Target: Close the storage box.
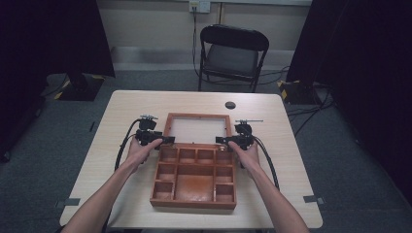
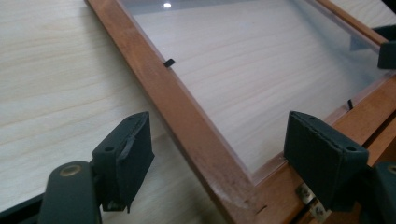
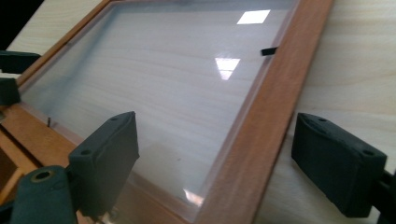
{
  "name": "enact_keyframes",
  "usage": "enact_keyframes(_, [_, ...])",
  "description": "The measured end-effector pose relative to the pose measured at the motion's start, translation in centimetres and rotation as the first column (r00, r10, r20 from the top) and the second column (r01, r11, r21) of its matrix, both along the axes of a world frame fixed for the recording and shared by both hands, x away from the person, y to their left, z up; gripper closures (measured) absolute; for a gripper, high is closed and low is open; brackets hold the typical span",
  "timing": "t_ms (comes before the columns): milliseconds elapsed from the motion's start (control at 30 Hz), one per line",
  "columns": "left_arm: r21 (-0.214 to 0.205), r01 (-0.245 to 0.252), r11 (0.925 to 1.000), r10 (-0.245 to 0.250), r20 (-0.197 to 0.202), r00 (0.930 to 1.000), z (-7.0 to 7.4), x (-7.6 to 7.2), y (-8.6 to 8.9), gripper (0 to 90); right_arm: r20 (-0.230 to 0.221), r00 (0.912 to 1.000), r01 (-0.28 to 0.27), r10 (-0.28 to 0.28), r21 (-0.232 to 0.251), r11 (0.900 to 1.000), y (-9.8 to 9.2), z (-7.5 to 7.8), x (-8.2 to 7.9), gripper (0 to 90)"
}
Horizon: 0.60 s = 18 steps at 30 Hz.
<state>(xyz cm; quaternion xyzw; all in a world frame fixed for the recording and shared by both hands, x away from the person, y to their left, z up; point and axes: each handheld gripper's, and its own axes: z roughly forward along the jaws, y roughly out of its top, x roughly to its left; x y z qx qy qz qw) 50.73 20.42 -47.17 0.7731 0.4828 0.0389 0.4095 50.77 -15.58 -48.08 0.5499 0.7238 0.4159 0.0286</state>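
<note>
At the bottom edge of the high view the person's forearms are cut off by the frame. Above them, in the lower middle, sits the wooden box (image 1: 194, 177), its compartments open to view. The left gripper (image 1: 165, 140) and right gripper (image 1: 221, 140) meet the hinge corners at centre frame, small and hard to read there. In the left gripper view the jaws stand apart, straddling the lid's wooden side rail (image 2: 187, 135) without pressing it. The right gripper view shows the same: jaws apart, rail (image 3: 252, 140) between them. The glass-paned lid (image 1: 197, 128) lies folded back flat on the table (image 1: 121, 107). At upper centre a chair (image 1: 233, 51) stands.
</note>
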Motion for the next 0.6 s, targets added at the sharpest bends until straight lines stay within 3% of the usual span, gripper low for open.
enact_keyframes(133, [-0.004,0.003,1.0000,-0.003,-0.002,1.0000,-0.03,0.01,-0.20,23.1,-0.016,0.9998,-0.010,0.010,0.008,0.9999,0.47,-0.01,-0.02,13.8])
enact_keyframes(300, [-0.044,-0.009,0.9990,0.008,-0.035,0.9994,-0.46,0.26,0.14,21.5,-0.012,0.9999,-0.010,0.010,0.002,0.9999,0.46,0.04,-0.05,14.2])
enact_keyframes(467, [-0.064,-0.006,0.9980,0.003,-0.039,0.9992,-0.64,0.31,0.16,20.8,-0.012,0.9999,-0.009,0.009,0.001,1.0000,0.33,0.13,-0.09,15.7])
enact_keyframes(600, [-0.050,-0.013,0.9987,0.011,-0.042,0.9991,-0.55,0.28,-0.06,19.8,-0.006,1.0000,-0.001,0.001,-0.003,1.0000,0.13,0.29,-0.22,19.0])
